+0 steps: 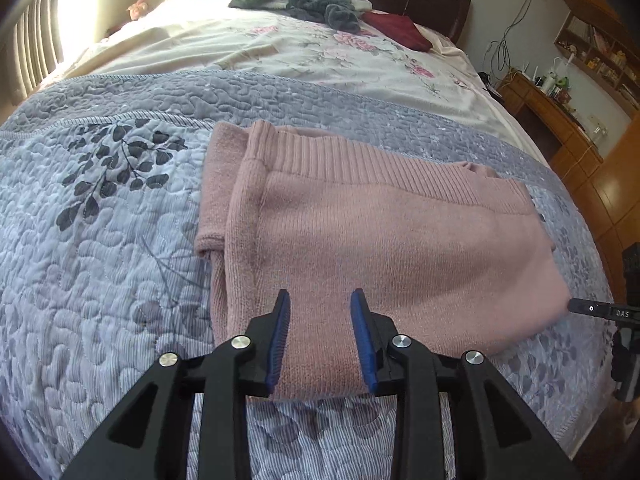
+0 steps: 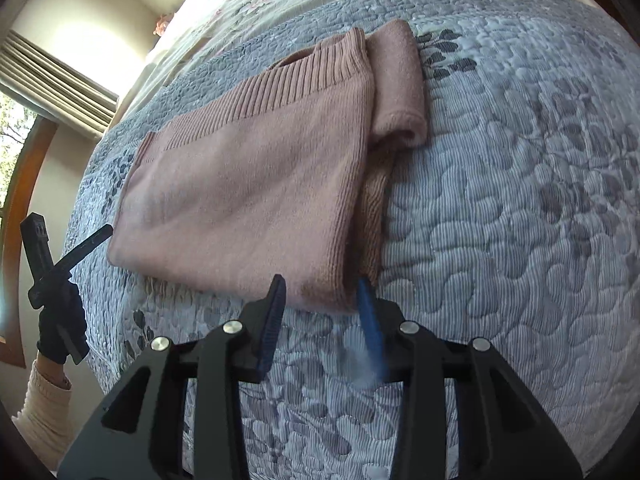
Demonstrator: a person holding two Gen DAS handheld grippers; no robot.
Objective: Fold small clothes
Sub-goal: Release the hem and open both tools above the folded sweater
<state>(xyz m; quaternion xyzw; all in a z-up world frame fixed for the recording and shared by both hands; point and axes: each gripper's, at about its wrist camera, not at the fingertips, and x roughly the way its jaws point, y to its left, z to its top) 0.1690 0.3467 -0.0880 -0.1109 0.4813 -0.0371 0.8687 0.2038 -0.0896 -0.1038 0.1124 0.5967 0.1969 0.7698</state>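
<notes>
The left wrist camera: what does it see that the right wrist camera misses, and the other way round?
Only the left wrist view shows the dark red cushion, the wooden desk and wall shelves. Only the right wrist view shows the window, a gloved hand and cream sleeve. Both show the folded pink sweater on the grey quilt, with the left gripper and right gripper open, fingers apart.

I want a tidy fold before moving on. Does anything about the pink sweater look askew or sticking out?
Yes. On the pink sweater, one sleeve pokes out beyond the folded body on the side by the leaf print, its cuff lying on the quilt. The rest lies flat.
</notes>
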